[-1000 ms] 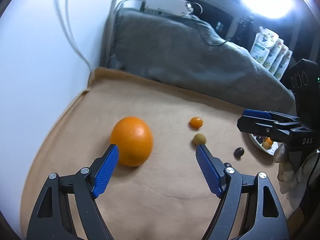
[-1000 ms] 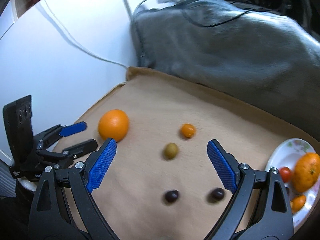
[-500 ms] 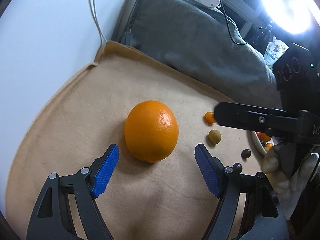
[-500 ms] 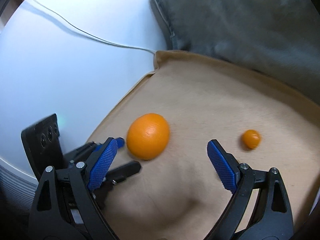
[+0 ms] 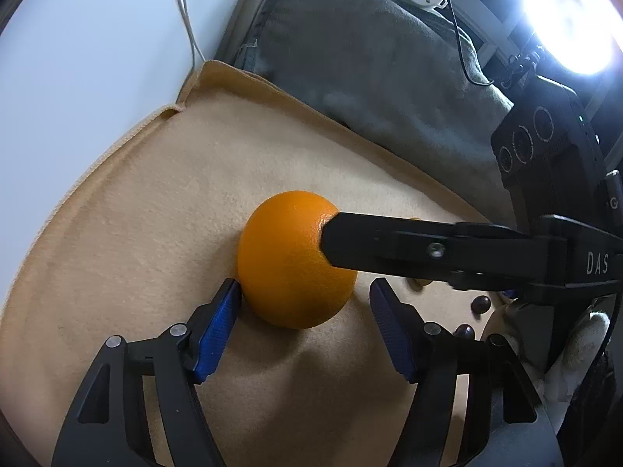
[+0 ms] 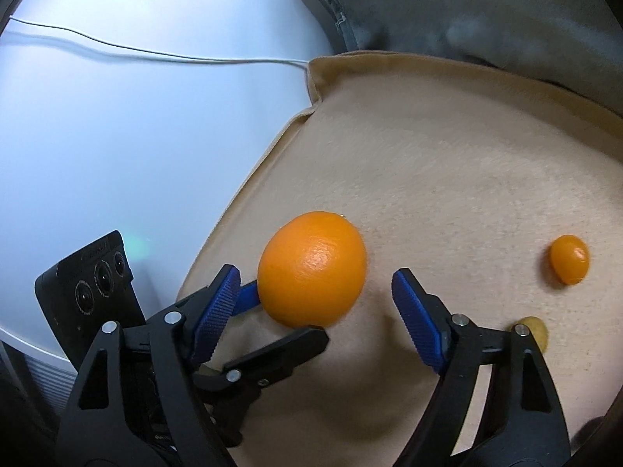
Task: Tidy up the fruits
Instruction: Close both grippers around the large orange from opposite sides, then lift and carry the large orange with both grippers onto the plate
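Note:
A large orange (image 5: 288,268) (image 6: 311,268) rests on the beige cloth (image 5: 148,214) (image 6: 447,148). My left gripper (image 5: 304,292) straddles it from the near side. Its jaws are closing: the left pad touches the peel and the right pad stands a little off. In the right wrist view the left gripper (image 6: 286,317) sits low at the orange's near left. My right gripper (image 6: 315,276) also has the orange between its closing jaws, with a gap on each side. One of its black fingers (image 5: 389,245) crosses over the orange's right side.
A small orange fruit (image 6: 569,258) and an olive-coloured one (image 6: 539,330) lie to the right, and two dark berries (image 5: 481,304) lie nearer. A grey blanket (image 5: 370,58) bounds the cloth at the back. Left of the cloth is a white surface with a cable (image 6: 155,54).
Both grippers dropped toward the orange and narrowed their jaws. The right gripper swung left from the small fruits until the orange sits between its jaws.

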Available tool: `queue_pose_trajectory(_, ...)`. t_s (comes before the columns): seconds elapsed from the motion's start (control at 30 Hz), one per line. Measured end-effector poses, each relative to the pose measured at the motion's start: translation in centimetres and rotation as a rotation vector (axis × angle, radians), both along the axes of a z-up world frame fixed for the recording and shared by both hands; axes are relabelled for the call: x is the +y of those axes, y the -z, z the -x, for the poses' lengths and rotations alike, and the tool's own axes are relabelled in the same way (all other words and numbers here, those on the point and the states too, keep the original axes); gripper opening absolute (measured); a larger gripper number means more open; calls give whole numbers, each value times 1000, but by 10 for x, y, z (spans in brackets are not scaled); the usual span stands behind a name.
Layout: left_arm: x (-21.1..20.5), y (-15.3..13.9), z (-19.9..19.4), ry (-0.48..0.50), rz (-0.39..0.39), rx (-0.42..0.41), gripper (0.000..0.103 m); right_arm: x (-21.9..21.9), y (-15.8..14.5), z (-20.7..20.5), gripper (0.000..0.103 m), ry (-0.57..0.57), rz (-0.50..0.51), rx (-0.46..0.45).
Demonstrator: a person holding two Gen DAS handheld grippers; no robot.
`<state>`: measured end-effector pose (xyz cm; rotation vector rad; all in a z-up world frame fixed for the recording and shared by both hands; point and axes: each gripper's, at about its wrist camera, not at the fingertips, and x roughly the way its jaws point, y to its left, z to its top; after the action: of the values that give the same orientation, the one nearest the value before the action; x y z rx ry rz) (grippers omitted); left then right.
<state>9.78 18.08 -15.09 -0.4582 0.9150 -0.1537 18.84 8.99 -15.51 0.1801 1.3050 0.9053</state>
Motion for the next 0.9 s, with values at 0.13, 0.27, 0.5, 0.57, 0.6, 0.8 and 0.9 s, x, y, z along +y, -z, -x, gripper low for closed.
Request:
queue_pose_trajectory(0.13,2,2,-1,-6,-1,8,61,7,3,-5,72,0,-1,18)
queue_pose_trajectory(0.27,3,1,-2,-11,-7,10,60,8,2,-6,65,3,13,7)
queue_pose_trajectory(0.5,-3,-5,-1,-8,-36,9,60,-2,-6,-5,64,21,0,1)
queue_pose_trajectory(0.57,-5,-7,0,-6,-39,5,60,-7,-9,-4,64,25,-3,-7)
queue_pose_trajectory(0.6,-8,-8,0,-4,-41,2,60,-9,-11,-3,64,29,-5,-11)
queue_pose_trajectory(0.8,-26,-20,1,20,-58,-27,60,-26,-25,-2,64,59,-17,-37)
queue_pose_trajectory(0.9,-37,-28,2,36,-66,-45,60,-38,-33,2,64,72,-20,-58)
